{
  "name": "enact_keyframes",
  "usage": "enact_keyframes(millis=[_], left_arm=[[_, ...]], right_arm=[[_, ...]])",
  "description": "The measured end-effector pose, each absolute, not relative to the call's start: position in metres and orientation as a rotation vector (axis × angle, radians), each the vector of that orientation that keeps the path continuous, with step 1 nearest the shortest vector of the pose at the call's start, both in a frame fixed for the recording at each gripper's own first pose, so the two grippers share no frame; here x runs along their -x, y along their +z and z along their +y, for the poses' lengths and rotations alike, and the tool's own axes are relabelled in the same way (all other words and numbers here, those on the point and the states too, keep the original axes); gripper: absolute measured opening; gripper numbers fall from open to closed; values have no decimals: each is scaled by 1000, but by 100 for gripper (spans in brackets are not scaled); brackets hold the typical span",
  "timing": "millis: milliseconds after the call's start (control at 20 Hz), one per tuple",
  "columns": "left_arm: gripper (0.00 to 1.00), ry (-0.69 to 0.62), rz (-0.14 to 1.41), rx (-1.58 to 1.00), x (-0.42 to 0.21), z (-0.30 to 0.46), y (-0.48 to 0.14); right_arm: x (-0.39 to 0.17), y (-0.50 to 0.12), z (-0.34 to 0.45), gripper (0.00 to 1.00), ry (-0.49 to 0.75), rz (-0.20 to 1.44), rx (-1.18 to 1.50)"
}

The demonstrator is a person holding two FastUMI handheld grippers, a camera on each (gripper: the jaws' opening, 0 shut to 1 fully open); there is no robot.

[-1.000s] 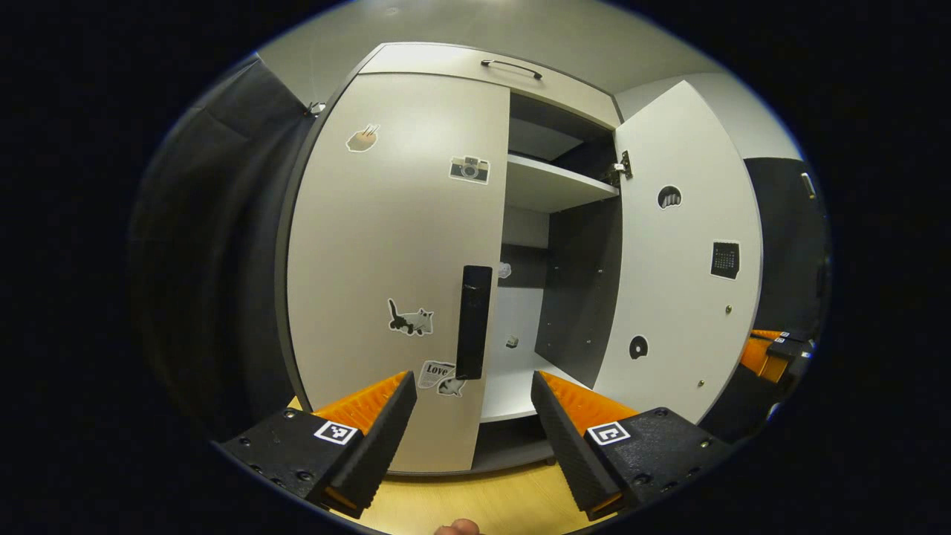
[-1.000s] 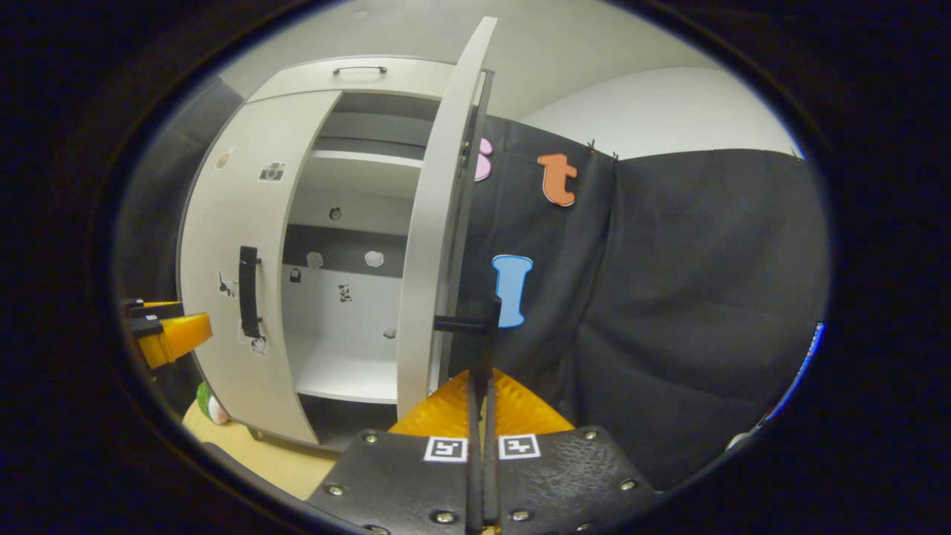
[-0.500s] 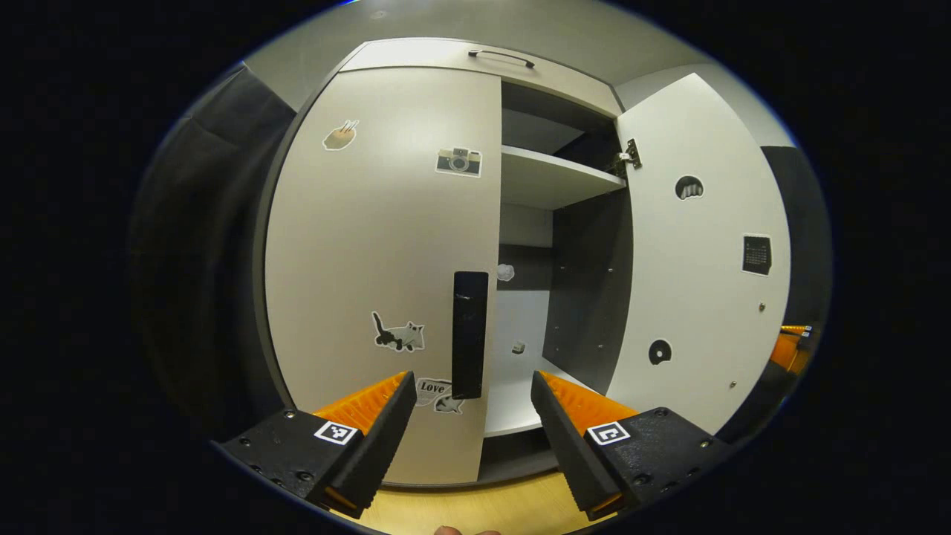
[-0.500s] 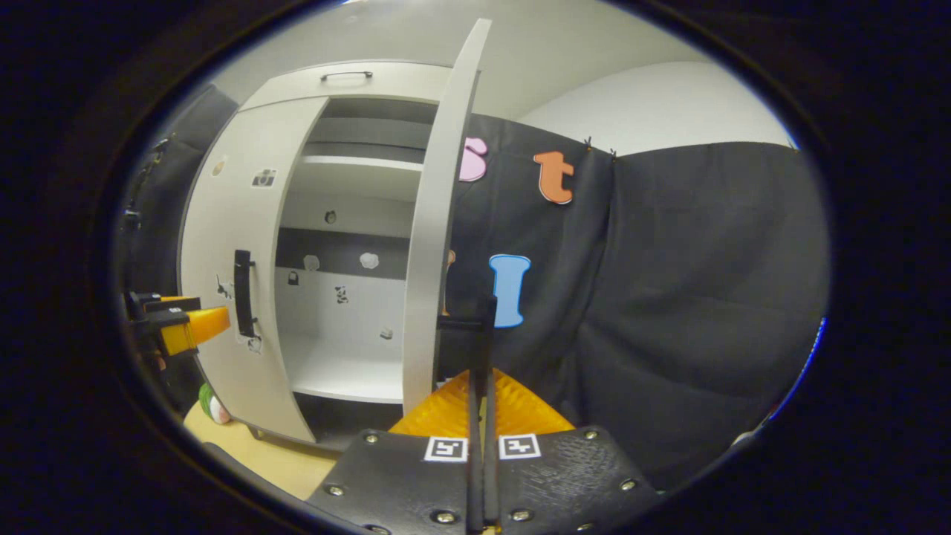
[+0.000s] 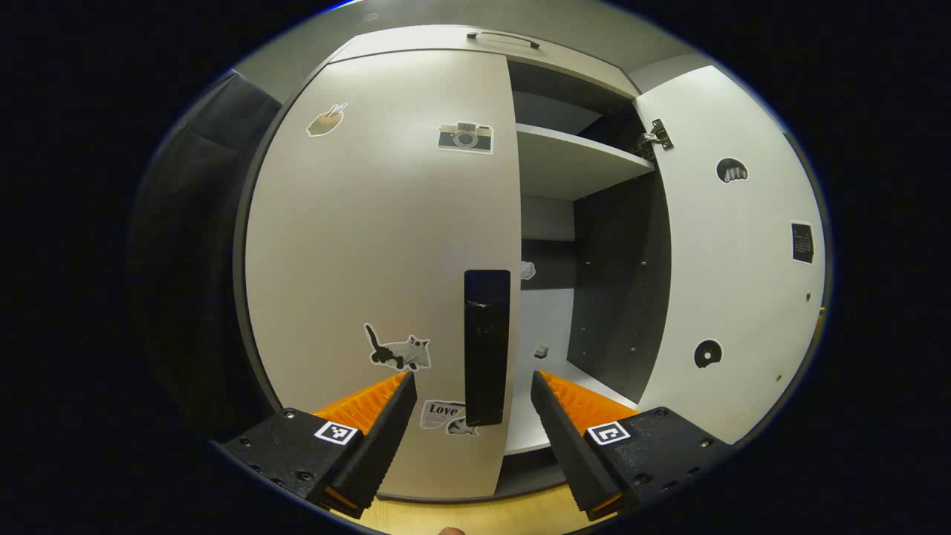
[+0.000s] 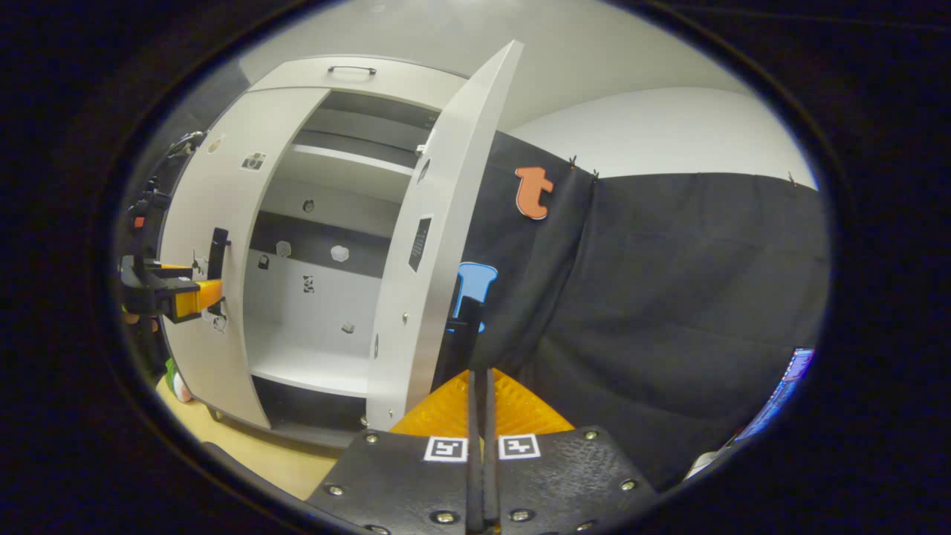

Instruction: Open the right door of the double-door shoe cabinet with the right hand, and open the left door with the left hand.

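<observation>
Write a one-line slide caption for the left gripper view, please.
Open left tool lined up with the black handle of the closed left door; right door already open.

A double-door shoe cabinet [image 5: 535, 56] in pale grey-white. Its left door [image 5: 379, 245] is plain light grey with a black vertical handle [image 5: 487, 345]. Stickers on that door: a black-and-white cat sticker [image 5: 397, 351] beside the handle, a grey and black camera sticker [image 5: 465, 137] near the top. The right door [image 5: 732, 253] is white inside, with small black stickers. Inside the cabinet, a white shelf [image 5: 572, 160], a dark grey side panel [image 5: 617, 282] and a dark band across the white back wall [image 6: 297, 241]. Below the cabinet, a light yellow wooden floor [image 6: 245, 453].
</observation>
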State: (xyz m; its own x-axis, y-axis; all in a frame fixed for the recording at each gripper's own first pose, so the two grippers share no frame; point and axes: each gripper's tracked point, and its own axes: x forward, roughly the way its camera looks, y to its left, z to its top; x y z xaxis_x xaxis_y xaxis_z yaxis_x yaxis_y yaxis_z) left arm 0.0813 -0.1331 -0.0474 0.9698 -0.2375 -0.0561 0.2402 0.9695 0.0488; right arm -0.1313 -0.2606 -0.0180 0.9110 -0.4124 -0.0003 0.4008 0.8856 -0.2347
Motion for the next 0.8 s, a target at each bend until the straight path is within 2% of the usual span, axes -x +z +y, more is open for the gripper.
enact_keyframes(millis=[150, 200, 350, 450, 600, 800], left_arm=[[89, -228, 32, -86, -90, -137, -44], [83, -221, 26, -95, -94, -137, -43], [74, -225, 41, -105, -101, -143, -48], [64, -224, 56, -99, -106, -143, -53], [40, -226, 90, -72, -107, -146, -61], [35, -210, 79, -86, -112, -145, -60]], right_arm=[[149, -19, -281, 1, -473, 59, 207], [155, -21, -289, 1, -494, 64, 196], [170, -25, -305, 1, -532, 76, 160], [176, -30, -312, 1, -549, 89, 146], [182, -32, -316, 1, -561, 95, 146], [185, -36, -314, 1, -560, 107, 133]])
